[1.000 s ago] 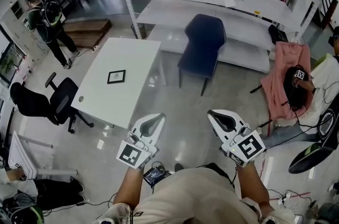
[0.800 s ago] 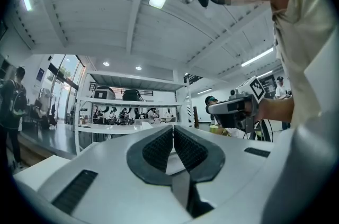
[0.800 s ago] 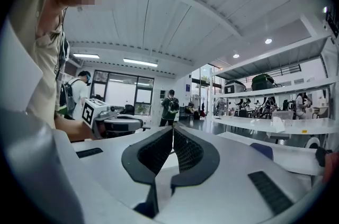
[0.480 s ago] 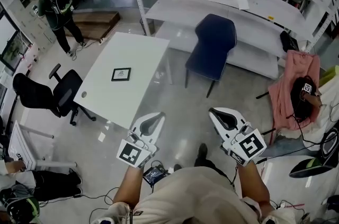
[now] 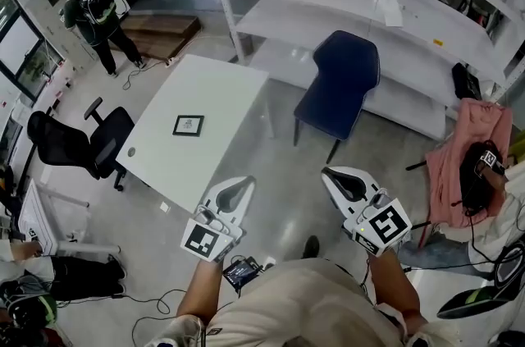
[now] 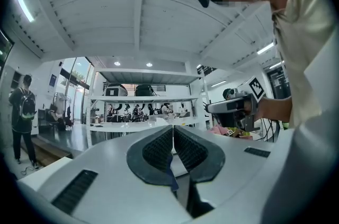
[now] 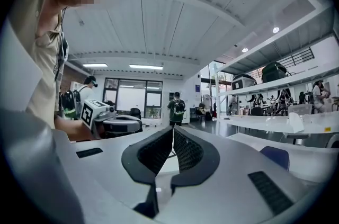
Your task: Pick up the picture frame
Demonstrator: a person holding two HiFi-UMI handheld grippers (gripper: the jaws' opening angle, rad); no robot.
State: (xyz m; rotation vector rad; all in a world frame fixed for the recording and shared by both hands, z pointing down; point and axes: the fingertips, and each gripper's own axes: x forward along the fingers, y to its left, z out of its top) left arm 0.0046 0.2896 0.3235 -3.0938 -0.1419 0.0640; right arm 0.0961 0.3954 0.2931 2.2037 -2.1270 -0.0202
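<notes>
- The picture frame (image 5: 189,125) lies flat near the middle of the white tabletop (image 5: 225,87), untouched, so the pick-up looks not yet begun.
- The left gripper (image 5: 233,191) and right gripper (image 5: 344,184) hang over the floor past the tabletop's near corner, well apart from the frame. Both have their jaws together on nothing.
- Left to do: reach, open, grip, lift.

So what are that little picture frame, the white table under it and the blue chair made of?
Picture frame: thin dark matte border, probably wood or plastic; too small to tell. Table: smooth white top with a soft sheen, likely laminate. Blue chair: dull, even navy surface, seemingly fabric upholstery; its thin dark legs look like metal.
</notes>
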